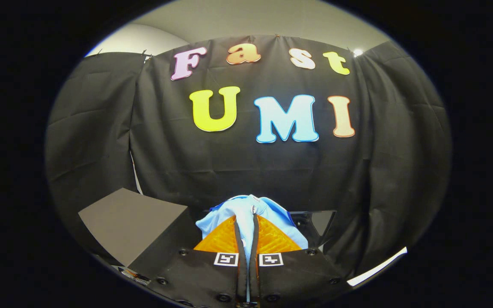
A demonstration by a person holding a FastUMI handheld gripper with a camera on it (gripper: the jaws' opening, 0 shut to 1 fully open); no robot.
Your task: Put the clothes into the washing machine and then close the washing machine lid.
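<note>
Item one: the tongs [247,233], which I see pressed nearly together and clamped on a fold of light blue clothing [246,209]. The cloth is pinched in the narrow gap between both fingers [223,239] and bunches up over their tips, spilling to either side just ahead of them. Item two: a dark grey box [133,222] with a flat top, standing to the left of the fingers, close beside them. Item three: a dark object with an angled panel [319,222], partly hidden behind the garment on the right; I cannot tell what it is. Item four: black cloth wall [246,162] beyond everything, pale ceiling [263,19] above it.
</note>
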